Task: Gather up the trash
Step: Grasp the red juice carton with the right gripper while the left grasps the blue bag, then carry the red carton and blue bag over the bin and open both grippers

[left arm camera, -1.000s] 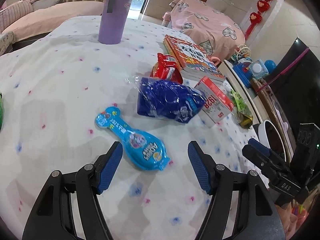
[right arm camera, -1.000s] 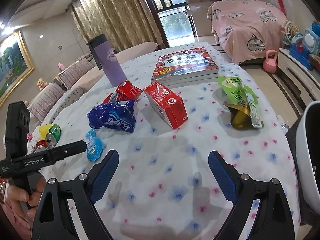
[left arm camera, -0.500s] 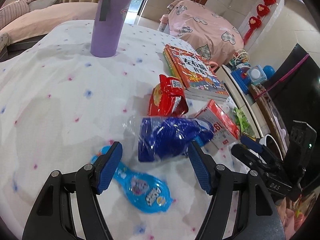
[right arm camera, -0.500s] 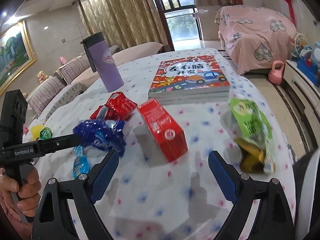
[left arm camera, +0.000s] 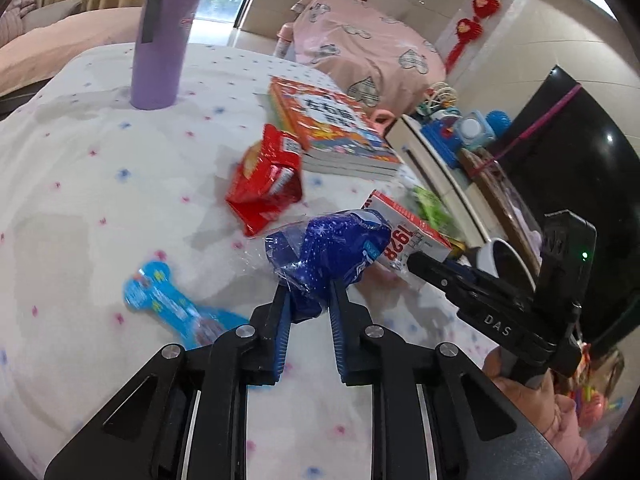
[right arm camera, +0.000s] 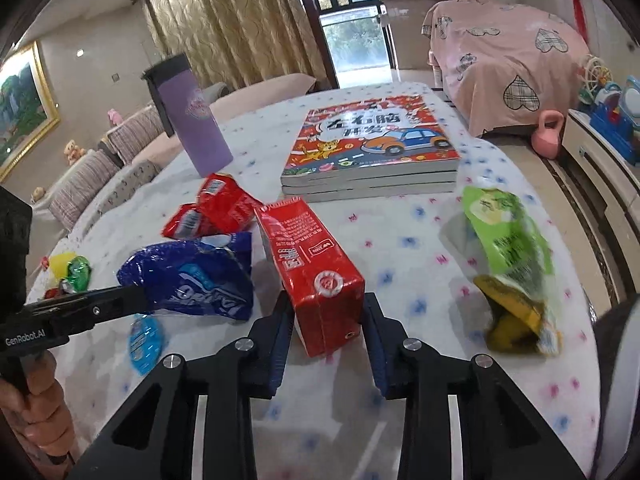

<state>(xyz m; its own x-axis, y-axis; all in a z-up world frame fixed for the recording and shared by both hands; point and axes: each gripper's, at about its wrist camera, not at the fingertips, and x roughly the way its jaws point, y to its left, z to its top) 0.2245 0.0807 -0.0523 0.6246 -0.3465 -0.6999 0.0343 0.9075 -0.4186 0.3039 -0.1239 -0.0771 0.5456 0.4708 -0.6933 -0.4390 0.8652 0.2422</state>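
Jaws of left gripper closing, blue pads now pinching crumpled dark-blue plastic snack bag, wide apart and empty a second ago; bag lifted off white dotted tablecloth. Jaws of right gripper closing too, now pressed on both sides of red rectangular drink carton, previously spread over bare cloth. Left lying on cloth: light-blue bone-shaped wrapper, red foil packet, green and yellow pouch
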